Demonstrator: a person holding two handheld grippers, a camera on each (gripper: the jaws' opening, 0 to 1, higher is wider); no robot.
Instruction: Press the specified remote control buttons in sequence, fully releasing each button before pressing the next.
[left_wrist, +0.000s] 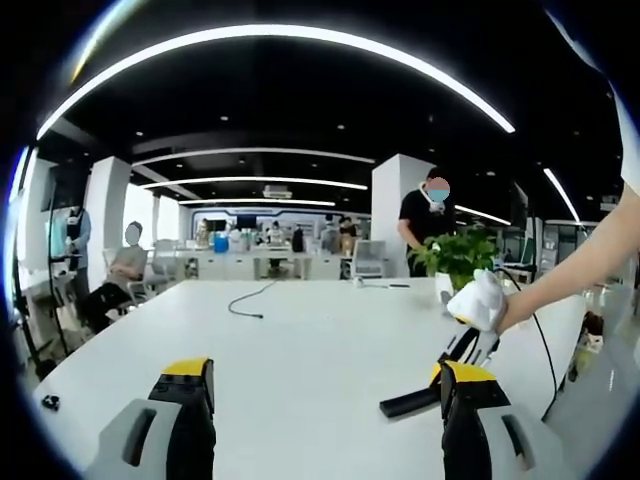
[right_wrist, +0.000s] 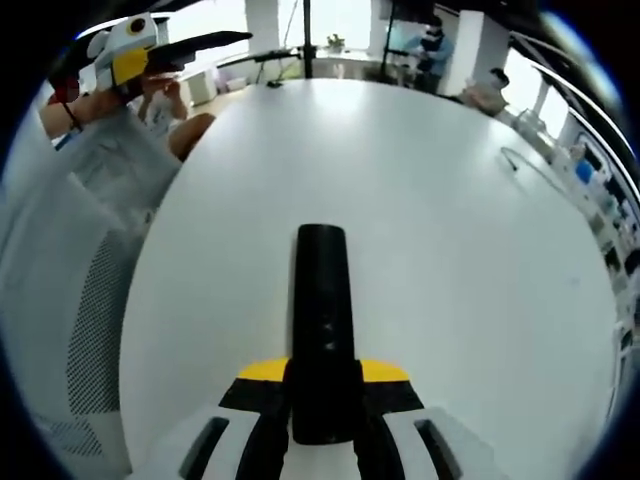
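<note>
The right tool (right_wrist: 322, 420) has its jaws closed on the near end of the remote (right_wrist: 322, 330), a long black bar that sticks straight out ahead of it over the white counter (right_wrist: 450, 250); whether the far end rests on the top or hangs just above it, I cannot tell. In the left gripper view the same remote (left_wrist: 410, 403) shows at the counter's right side, held by the right tool (left_wrist: 470, 345) with a hand (left_wrist: 478, 300) behind it. The left tool (left_wrist: 325, 400) stands wide open with nothing between its jaws, hovering over the near edge, well apart from the remote. My worry is that the grip sits at one end only: a push from the left tool on a button further out could lever the remote down or twist it in the jaws, and the press might not register. The buttons show only as faint marks on the black top, so a jaw tip could easily land on the wrong one or span two. A cable (left_wrist: 250, 298) lies further across the counter, with a plant (left_wrist: 455, 258) toward the far right edge. I can read no brand, label or writing on the remote or anything else.
</note>
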